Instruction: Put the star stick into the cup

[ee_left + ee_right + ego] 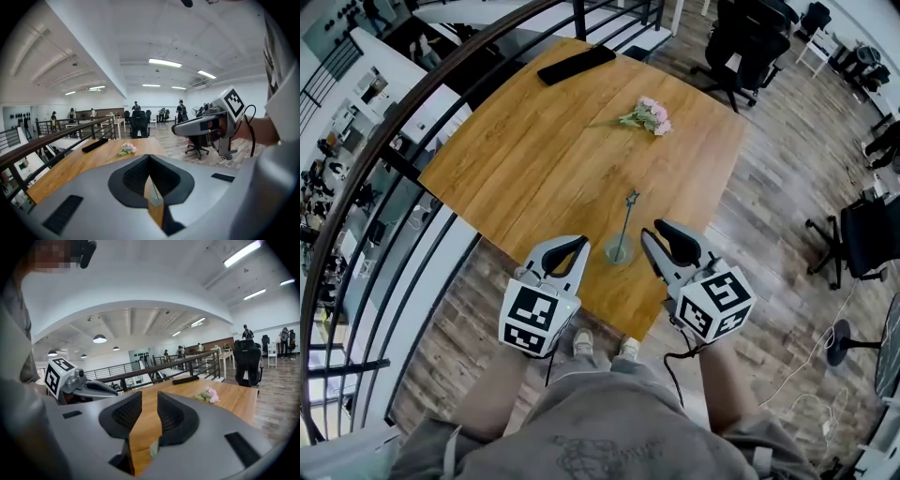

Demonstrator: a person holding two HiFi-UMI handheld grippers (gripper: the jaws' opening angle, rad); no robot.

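A small clear cup (618, 251) stands near the front edge of the wooden table (534, 159). The thin star stick (627, 217) stands in it, leaning slightly, star end up. My left gripper (580, 242) hovers just left of the cup, its tips touching with nothing between them (149, 157). Just right of the cup my right gripper (652, 228) is open, and the gap between its jaws (149, 401) is empty. Both grippers are raised above the table and point roughly level across it. Each gripper shows in the other's view: the right one (201, 126) and the left one (89, 389).
A small bunch of pink flowers (649, 115) lies mid-table and a flat black bar (576, 64) lies at the far edge. A dark railing (394, 159) runs along the table's left side. Office chairs (750, 42) stand on the wooden floor beyond and to the right.
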